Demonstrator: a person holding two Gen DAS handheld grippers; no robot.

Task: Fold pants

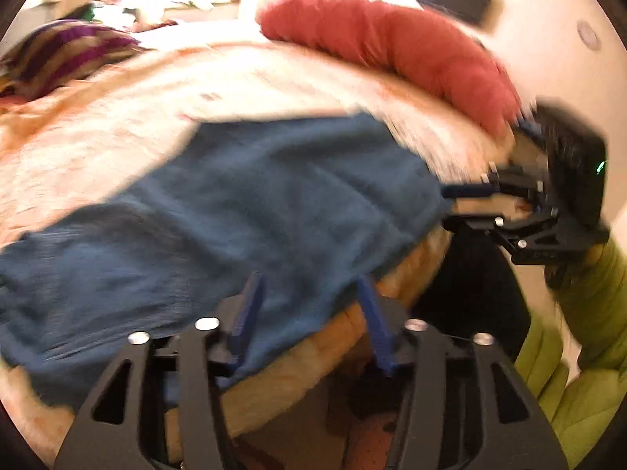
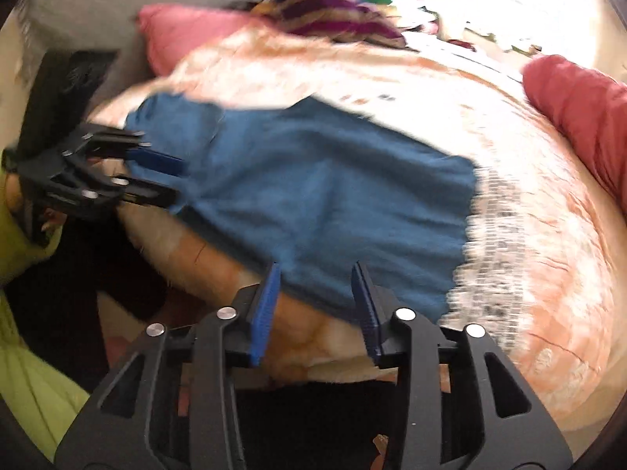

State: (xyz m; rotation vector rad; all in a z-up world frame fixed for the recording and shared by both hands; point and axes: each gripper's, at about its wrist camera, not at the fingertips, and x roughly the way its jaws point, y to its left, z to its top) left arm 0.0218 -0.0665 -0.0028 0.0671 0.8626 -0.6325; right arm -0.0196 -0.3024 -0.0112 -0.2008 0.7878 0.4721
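The blue pants (image 1: pixel 219 211) lie spread on a peach bedspread (image 1: pixel 117 125), reaching the bed's near edge. My left gripper (image 1: pixel 309 286) is open, its blue fingers (image 1: pixel 250 305) at the near hem with nothing between them. The right gripper (image 1: pixel 454 205) shows at the right end of the pants. In the right wrist view the pants (image 2: pixel 313 188) fill the middle. My right gripper (image 2: pixel 317 274) is open at their near edge, empty. The left gripper (image 2: pixel 172 180) sits at the pants' left end. Both views are motion-blurred.
A red bolster (image 1: pixel 392 51) lies at the bed's far side; it also shows in the right wrist view (image 2: pixel 580 105). A purple-striped pillow (image 1: pixel 66 51) and a pink pillow (image 2: pixel 184 35) sit at the head. A green sleeve (image 1: pixel 580 333) is at the right.
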